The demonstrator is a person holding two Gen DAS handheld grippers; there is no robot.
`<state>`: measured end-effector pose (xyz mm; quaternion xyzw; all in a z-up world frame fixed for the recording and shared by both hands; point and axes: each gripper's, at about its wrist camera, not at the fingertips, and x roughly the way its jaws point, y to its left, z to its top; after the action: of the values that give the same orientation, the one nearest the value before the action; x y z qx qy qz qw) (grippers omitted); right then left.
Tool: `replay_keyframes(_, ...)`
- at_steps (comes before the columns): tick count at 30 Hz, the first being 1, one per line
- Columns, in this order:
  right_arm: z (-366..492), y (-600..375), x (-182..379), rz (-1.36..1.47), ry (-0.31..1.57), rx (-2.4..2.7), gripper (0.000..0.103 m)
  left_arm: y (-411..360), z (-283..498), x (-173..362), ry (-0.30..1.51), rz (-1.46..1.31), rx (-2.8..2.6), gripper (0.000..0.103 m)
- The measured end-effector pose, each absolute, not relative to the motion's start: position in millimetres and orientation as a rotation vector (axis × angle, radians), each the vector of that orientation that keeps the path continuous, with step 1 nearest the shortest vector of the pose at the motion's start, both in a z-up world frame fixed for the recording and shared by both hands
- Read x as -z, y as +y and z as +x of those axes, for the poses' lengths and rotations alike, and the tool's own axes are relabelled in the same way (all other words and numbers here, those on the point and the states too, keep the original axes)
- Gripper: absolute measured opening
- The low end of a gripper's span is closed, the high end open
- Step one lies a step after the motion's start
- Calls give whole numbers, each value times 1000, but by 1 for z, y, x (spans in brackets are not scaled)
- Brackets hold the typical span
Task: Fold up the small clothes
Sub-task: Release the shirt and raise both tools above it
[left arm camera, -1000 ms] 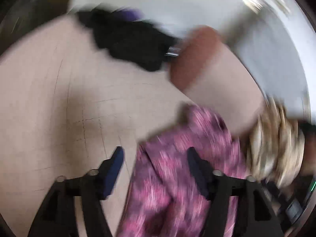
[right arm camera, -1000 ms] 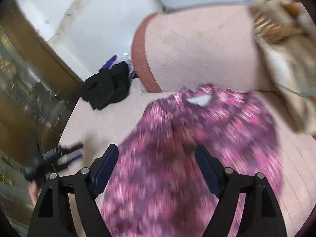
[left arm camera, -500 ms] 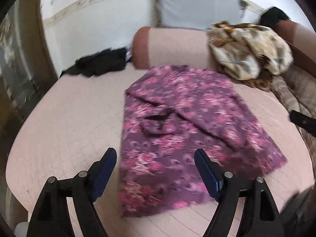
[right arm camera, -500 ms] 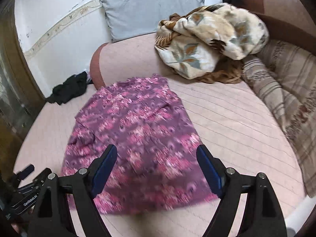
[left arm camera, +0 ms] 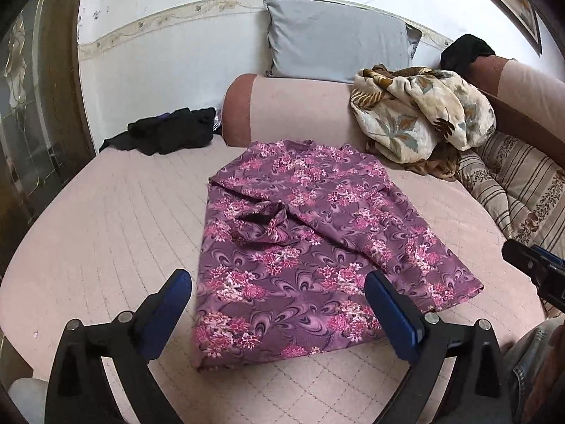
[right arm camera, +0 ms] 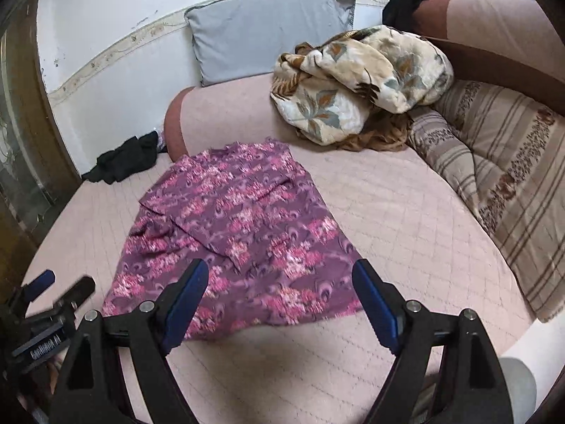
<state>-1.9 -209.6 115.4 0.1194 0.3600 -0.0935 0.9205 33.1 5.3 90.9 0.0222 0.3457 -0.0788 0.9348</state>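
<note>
A purple garment with pink flowers (left arm camera: 303, 236) lies spread on the pink quilted bed (left arm camera: 106, 233), with one sleeve folded over its middle. It also shows in the right wrist view (right arm camera: 243, 233). My left gripper (left arm camera: 279, 304) is open and empty, held above the garment's near hem. My right gripper (right arm camera: 280, 296) is open and empty, above the same hem from the right side. The left gripper also shows at the left edge of the right wrist view (right arm camera: 60, 288). The right gripper shows at the right edge of the left wrist view (left arm camera: 533, 268).
A black clothes pile (left arm camera: 166, 134) lies at the back left by the pink bolster (left arm camera: 293, 109). A floral blanket (left arm camera: 420, 116) is heaped at the back right, with a grey pillow (left arm camera: 335, 49) behind and a striped cushion (right arm camera: 501, 166) on the right.
Both grippers have pulled back from the garment toward the bed's front edge and stayed open. The garment now lies flat and released, seen from farther away.
</note>
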Motion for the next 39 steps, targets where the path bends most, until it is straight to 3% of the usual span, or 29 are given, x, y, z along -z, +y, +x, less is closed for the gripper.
replay_keyframes(20,16,-214,-76,275,836,193,83,-6,44,-63,777,80,229,100)
replay_keyframes(39,17,-220,-72,275,853,233,83,-9,45,-61,795,73,264,100)
